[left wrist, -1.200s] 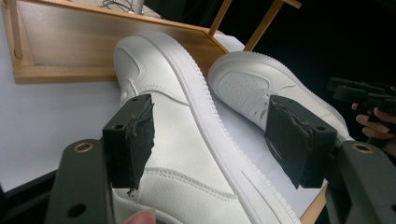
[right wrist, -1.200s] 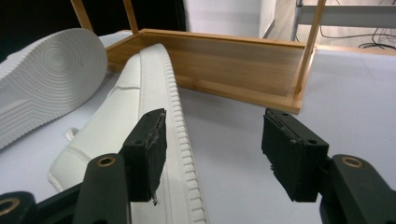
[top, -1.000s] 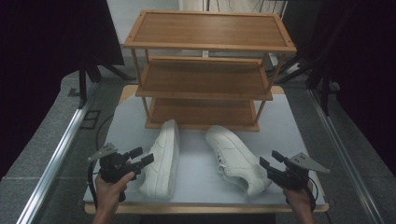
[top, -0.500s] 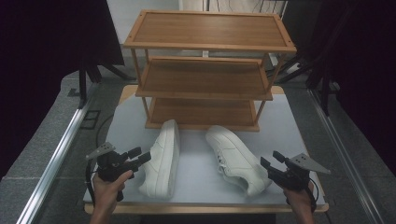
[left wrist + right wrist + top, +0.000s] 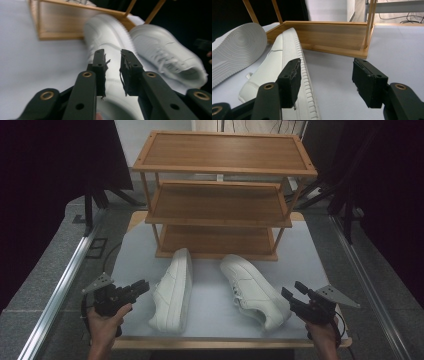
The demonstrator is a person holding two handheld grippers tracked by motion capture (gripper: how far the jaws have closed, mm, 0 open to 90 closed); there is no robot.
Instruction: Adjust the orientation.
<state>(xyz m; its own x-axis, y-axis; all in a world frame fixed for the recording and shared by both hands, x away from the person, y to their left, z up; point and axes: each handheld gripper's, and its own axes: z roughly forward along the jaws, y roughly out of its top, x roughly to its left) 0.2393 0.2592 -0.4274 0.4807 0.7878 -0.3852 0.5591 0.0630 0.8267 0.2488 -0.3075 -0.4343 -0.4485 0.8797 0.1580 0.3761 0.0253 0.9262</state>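
Observation:
Two white sneakers lie on the pale table (image 5: 212,320) in front of a three-shelf wooden rack (image 5: 220,222). The left sneaker (image 5: 172,290) rests on its side, sole to the right. The right sneaker (image 5: 255,290) stands upright, toe toward the front right. My left gripper (image 5: 142,287) hovers just left of the side-lying sneaker (image 5: 107,32), its jaws a narrow gap apart and empty (image 5: 113,53). My right gripper (image 5: 292,292) sits at the right sneaker's toe end, jaws wide apart (image 5: 327,62), with that sneaker (image 5: 274,75) beside its left jaw.
All three rack shelves are bare; the bottom one (image 5: 332,32) sits on the table just behind the shoes. A metal rail (image 5: 65,280) runs along the floor at left. Dark curtains and stand legs surround the table. The wooden front edge (image 5: 225,342) is close to both hands.
My left hand and gripper have shifted slightly left and back from the side-lying sneaker; its view is blurred. The right gripper and both shoes stay put.

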